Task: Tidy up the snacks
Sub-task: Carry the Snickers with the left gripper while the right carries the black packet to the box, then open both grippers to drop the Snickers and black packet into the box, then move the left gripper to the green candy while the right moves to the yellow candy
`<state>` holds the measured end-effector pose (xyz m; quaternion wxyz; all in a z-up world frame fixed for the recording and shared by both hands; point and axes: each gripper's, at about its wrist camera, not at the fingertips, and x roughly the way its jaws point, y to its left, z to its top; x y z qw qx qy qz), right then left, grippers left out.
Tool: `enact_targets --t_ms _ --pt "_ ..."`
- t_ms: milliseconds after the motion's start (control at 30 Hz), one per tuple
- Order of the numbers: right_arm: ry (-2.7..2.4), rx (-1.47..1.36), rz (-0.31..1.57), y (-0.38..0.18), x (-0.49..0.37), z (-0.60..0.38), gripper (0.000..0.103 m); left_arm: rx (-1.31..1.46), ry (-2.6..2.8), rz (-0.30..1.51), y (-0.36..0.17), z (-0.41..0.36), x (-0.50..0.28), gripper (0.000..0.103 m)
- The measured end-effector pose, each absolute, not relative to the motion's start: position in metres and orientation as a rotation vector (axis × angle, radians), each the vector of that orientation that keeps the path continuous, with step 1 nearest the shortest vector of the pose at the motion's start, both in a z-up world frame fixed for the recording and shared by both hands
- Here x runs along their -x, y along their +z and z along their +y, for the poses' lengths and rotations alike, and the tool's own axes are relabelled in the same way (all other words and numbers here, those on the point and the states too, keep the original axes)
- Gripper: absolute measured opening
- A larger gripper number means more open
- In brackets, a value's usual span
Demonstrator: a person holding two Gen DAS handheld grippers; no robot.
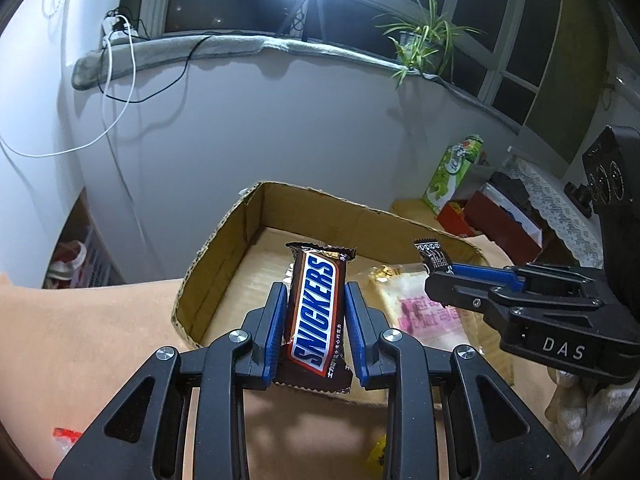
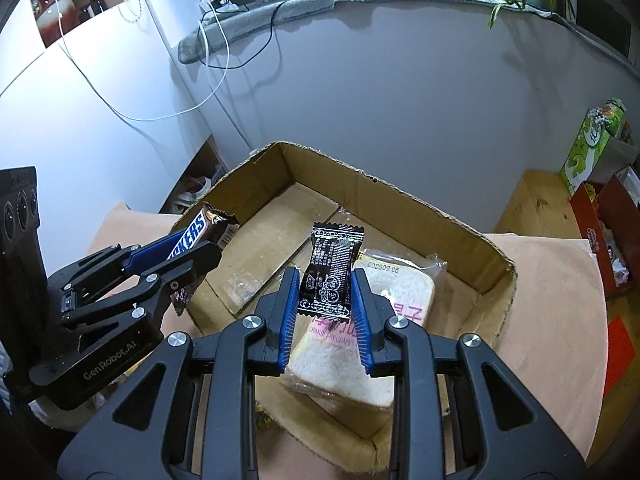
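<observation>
The left gripper (image 1: 314,308) clamps the Snickers bar (image 1: 316,316), the right gripper (image 2: 326,300) the black candy packet (image 2: 334,268); lower both deep into the cardboard box (image 2: 400,196) before releasing.

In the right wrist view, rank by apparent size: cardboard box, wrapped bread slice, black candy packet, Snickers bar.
1. cardboard box
2. wrapped bread slice
3. black candy packet and Snickers bar: unsure, the bar is partly hidden.

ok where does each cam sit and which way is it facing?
Left wrist: on the left tongs, angled down at the cardboard box; they grip a Snickers bar; right tongs at right.
Right wrist: on the right tongs, gripping a black candy wrapper over bagged bread.
Shared: box, bread, both snacks.
</observation>
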<state>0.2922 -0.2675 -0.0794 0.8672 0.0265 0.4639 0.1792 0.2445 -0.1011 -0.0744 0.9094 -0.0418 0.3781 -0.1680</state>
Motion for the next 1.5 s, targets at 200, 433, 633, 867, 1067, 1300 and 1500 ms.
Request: enact_targets --t_ms 200,433,633,867,1067,1300,1500 --pt "0.36 -0.049 0.971 -0.084 -0.295 -0.268 0.028 0.088 -0.338 0.798 -0.08 -0.101 -0.253 0.027" --pt "0.343 -0.047 0.968 -0.082 -0.293 -0.272 0.031 0.092 -0.325 0.802 -0.077 -0.101 -0.254 0.035" --pt "0.343 -0.042 0.957 -0.076 -0.286 -0.273 0.031 0.089 -0.328 0.793 -0.073 -0.1 -0.25 0.035" --pt "0.349 -0.042 0.936 -0.065 -0.271 -0.273 0.031 0.101 -0.326 0.772 -0.061 -0.093 -0.238 0.035" --pt "0.375 -0.025 0.916 -0.053 -0.247 -0.267 0.031 0.108 -0.33 0.747 -0.049 -0.085 -0.22 0.035" --pt "0.42 -0.015 0.905 -0.047 -0.211 -0.261 0.031 0.138 -0.33 0.718 -0.036 -0.062 -0.192 0.035" --pt "0.451 -0.021 0.931 -0.059 -0.184 -0.259 0.031 0.146 -0.322 0.718 -0.038 -0.039 -0.158 0.035"
